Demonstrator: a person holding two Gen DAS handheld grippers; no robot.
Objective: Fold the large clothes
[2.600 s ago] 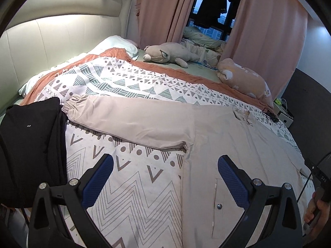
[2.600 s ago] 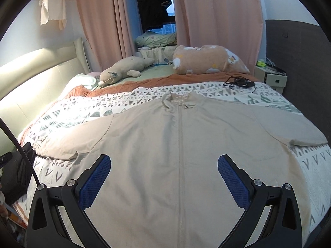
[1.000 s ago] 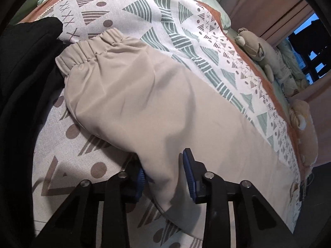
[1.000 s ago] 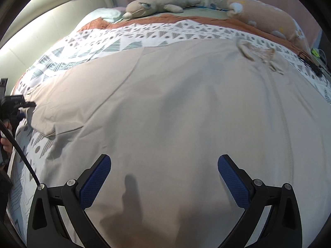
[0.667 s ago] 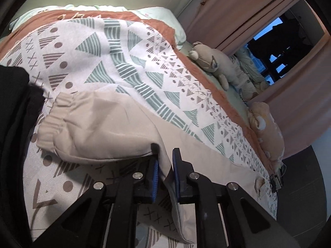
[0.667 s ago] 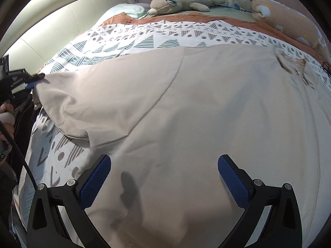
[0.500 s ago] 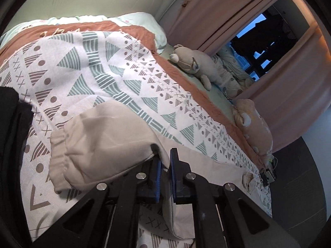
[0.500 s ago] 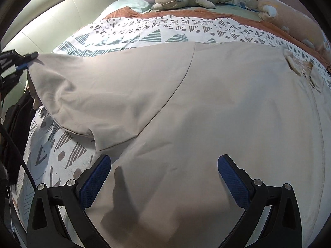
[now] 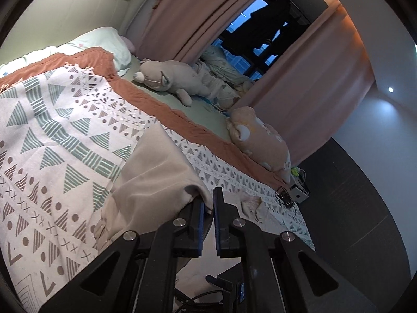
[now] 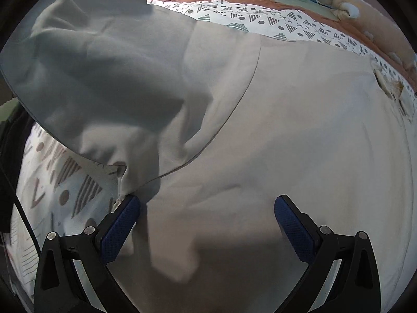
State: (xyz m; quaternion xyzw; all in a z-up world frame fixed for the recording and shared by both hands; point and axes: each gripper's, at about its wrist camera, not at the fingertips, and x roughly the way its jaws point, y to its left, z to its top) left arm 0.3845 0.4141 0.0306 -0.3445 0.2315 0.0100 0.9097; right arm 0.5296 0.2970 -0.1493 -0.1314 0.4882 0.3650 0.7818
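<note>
Above the bed's (image 9: 52, 135) left edge, the left gripper (image 9: 207, 208) pinches the jacket's (image 10: 286, 130) lifted sleeve (image 9: 156, 172); the right gripper (image 10: 207, 224) gapes wide, holding nothing, no writing legible.

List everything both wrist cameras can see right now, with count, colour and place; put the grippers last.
jacket: 1, beige, spread over the bed, collar toward the far side
jacket sleeve: 1, beige, lifted off the bed, clamped in the left gripper
bedspread: 1, white with green and brown geometric print, rust border, covering the bed
pillow: 1, pale green, at the headboard
plush toys: 2, grey one near the window, tan one at the bed's far edge
curtains: pink, either side of a dark window
headboard: 1, cream, padded
black cable bundle: 1, on the bed's far corner
left gripper: black with blue fingers, shut on the sleeve
right gripper: black with blue fingers, open over the jacket body
</note>
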